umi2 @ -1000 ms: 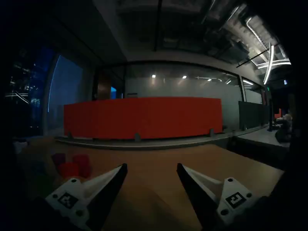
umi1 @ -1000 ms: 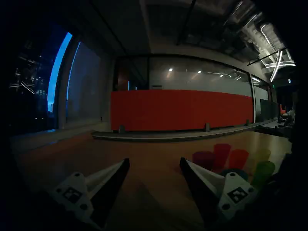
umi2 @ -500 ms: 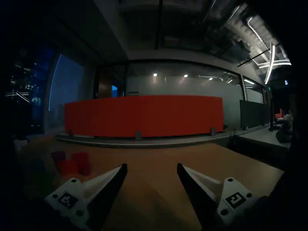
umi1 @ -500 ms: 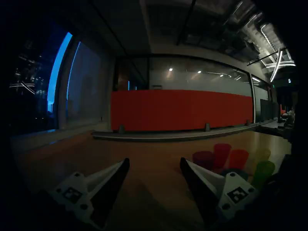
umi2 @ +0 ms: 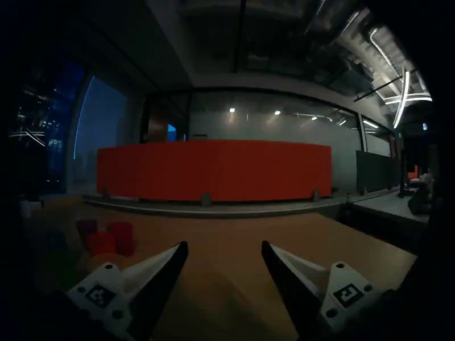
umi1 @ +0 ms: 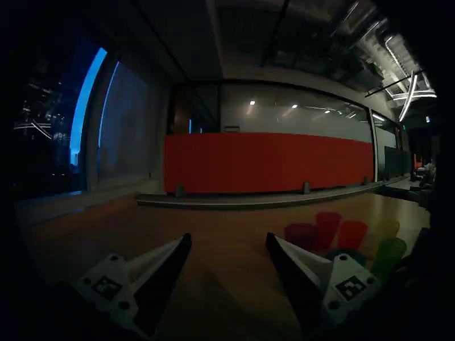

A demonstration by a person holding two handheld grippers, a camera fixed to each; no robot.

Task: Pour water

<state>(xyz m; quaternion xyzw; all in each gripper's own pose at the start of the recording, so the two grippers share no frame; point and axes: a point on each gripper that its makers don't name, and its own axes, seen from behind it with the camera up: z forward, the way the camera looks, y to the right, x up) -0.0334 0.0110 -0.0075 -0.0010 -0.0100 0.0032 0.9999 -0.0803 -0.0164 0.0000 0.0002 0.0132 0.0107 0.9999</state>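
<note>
A long red partition point(umi1: 267, 162) ran across the dim office behind a broad wooden table point(umi1: 227, 219). The plastic cups point(umi1: 328, 224), in red, maroon and green, stood bunched on that table at 4 o'clock in the left gripper view, beyond the right-hand finger. In the right gripper view the same bunch sat at 8 o'clock. Such cups were likely light, thin-walled and smooth, apt to buckle under a hard squeeze and to tip if nudged. A gentle side grip at mid-wall looked the safest hold. Whether any held water could not be told in the gloom. The left gripper point(umi1: 227, 236) and right gripper point(umi2: 224, 244) were each held low and level over bare tabletop, pointed at 12 o'clock toward the partition. Their fingers were spread wide, with nothing between them.
</note>
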